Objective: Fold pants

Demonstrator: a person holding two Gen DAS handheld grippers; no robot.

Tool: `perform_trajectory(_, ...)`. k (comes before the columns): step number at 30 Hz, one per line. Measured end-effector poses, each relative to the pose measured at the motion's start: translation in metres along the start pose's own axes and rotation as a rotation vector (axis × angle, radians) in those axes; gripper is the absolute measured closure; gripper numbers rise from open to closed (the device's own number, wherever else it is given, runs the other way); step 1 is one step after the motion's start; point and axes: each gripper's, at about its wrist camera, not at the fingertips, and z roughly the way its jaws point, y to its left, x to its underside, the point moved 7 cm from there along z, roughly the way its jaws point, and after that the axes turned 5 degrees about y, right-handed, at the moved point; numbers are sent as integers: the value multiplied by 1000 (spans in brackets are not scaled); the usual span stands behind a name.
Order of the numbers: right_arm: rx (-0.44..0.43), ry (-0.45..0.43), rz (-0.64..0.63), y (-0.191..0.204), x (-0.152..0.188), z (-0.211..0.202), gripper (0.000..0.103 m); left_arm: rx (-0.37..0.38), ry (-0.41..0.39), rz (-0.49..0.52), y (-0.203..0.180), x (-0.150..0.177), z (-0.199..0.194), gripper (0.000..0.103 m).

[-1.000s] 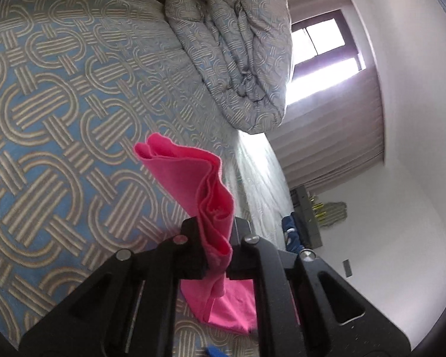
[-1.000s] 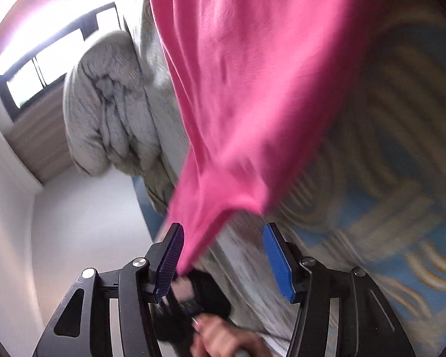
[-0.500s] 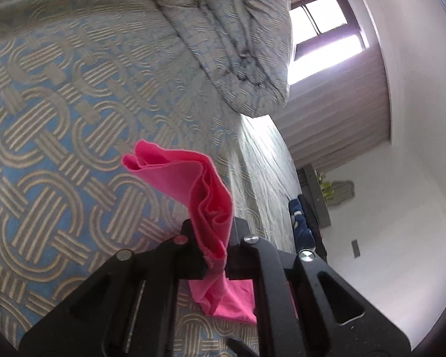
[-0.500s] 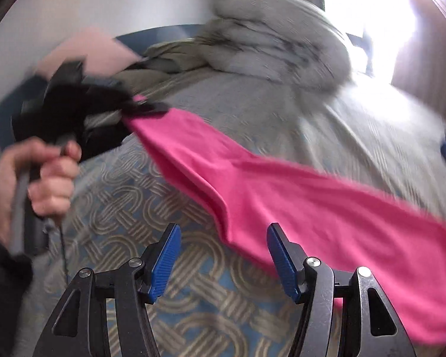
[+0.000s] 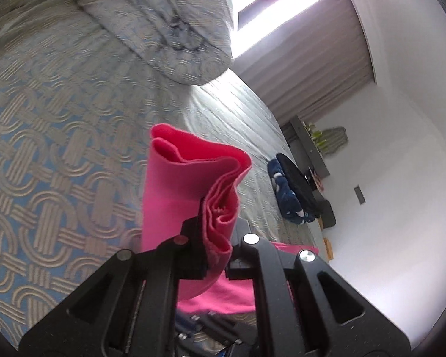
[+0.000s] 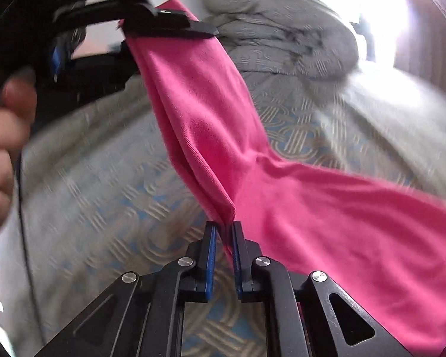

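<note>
The pink pants (image 6: 223, 119) hang stretched above the patterned bed. My left gripper (image 5: 217, 238) is shut on a bunched, layered end of the pants (image 5: 193, 184); it also shows in the right wrist view (image 6: 163, 26) at the upper left, held by a hand. My right gripper (image 6: 223, 232) is shut on a lower fold of the pants, its blue pads (image 6: 211, 255) nearly together. The rest of the fabric trails to the right over the bed.
The bed cover (image 5: 44, 148) has a blue and beige ring pattern. A bunched grey duvet (image 5: 169, 20) lies at the head of the bed near the window. Dark blue clothing (image 5: 288, 190) lies at the bed's far edge.
My right gripper was open and has closed on a fold of the pants. My left gripper has kept its hold and come closer to the right one.
</note>
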Motion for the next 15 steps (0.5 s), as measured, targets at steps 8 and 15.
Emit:
perform_trajectory(8, -213, -63, 241, -25, 3, -29, 95, -14, 72, 86, -64, 0, 37, 95)
perform_trajectory(15, -194, -196, 439, -71, 10, -72, 75, -26, 117, 163, -114, 9, 63, 95)
